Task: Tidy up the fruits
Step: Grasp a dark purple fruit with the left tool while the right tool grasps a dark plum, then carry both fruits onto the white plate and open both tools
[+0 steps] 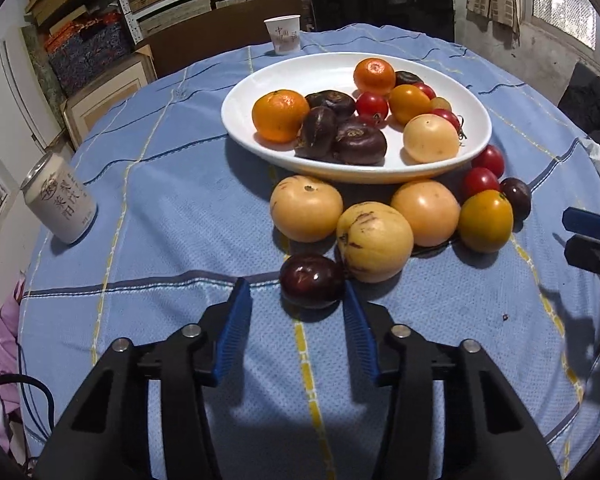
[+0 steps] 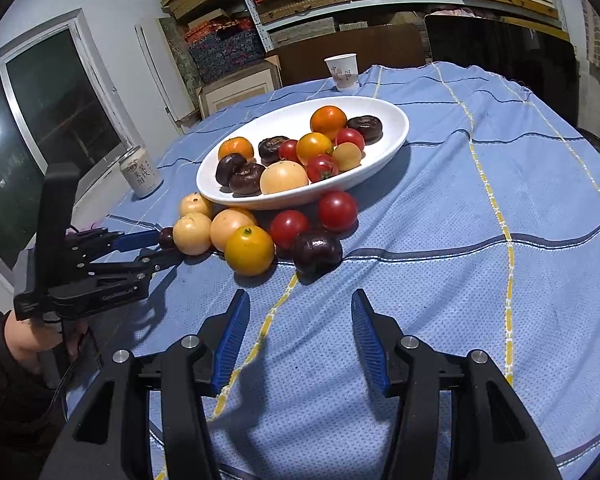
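A white oval plate (image 1: 292, 76) (image 2: 284, 120) holds tangerines, dark purple fruits, red and yellow tomatoes and a pale round fruit. On the blue cloth before it lie three pale yellow fruits (image 1: 374, 242), a yellow tomato (image 1: 486, 220) (image 2: 249, 250), two red tomatoes (image 2: 337, 210) and dark purple fruits. My left gripper (image 1: 294, 281) (image 2: 166, 246) is low over the cloth with one small dark purple fruit (image 1: 312, 280) between its fingertips. The right pad touches that fruit and the left pad stands clear of it. My right gripper (image 2: 298, 300) (image 1: 568, 232) is open and empty, just short of another dark purple fruit (image 2: 316, 250).
A drink can (image 1: 60, 200) (image 2: 140, 174) stands near the table's left edge, and a paper cup (image 1: 283, 34) (image 2: 342, 72) stands behind the plate. Shelves of boxes fill the back wall. A person's hand (image 2: 24, 340) holds the left gripper's handle.
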Demonstrator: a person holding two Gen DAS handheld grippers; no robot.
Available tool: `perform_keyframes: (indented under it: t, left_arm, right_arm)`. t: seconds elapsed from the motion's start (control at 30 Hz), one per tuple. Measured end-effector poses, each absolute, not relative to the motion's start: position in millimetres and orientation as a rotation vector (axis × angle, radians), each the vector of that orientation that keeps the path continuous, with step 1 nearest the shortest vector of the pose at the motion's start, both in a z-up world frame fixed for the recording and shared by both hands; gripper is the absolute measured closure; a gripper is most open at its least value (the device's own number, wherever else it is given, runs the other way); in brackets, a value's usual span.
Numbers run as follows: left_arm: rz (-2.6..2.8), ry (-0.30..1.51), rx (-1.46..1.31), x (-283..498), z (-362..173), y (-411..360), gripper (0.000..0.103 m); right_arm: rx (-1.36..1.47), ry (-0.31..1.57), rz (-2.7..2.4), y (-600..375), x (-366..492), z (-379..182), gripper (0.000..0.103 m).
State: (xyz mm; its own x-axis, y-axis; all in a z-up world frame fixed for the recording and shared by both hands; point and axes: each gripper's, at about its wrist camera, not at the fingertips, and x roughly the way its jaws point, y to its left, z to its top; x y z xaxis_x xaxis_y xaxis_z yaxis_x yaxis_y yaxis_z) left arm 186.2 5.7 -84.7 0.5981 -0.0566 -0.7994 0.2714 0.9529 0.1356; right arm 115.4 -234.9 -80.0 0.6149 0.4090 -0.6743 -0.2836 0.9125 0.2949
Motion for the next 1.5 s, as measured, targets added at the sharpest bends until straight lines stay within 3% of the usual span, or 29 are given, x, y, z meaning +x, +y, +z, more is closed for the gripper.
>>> perform_keyframes:
  t: [0.1, 0.57, 0.93, 0.97, 1.03, 1.5]
  left_arm:
    - [-0.227, 0.911, 0.239, 188, -85, 5, 0.071]
    - [-0.235, 0.772, 0.026, 165, -60, 38, 0.071]
    - [-0.237, 0.774, -0.026, 169, -61, 45, 0.071]
    - [-0.237, 0.774, -0.024, 169, -61, 45, 0.071]
    - [-0.239, 0.777, -0.022, 170, -62, 44, 0.071]
    - [-0.242, 0.766, -0.001, 169, -61, 39, 0.071]
  right_arm:
    - [0.169, 0.820, 0.403, -235, 116, -80, 0.050]
    - [0.150, 0.835, 0.358, -234, 119, -79, 0.050]
    - [0.025, 0.912, 0.292, -208, 164, -79, 0.050]
    - [0.026, 0.931, 0.286, -207, 168, -83, 0.051]
    - [0.032, 0.957, 0.286, -205, 172, -89, 0.068]
    - [0.028, 0.879, 0.275, -206, 151, -74, 0.069]
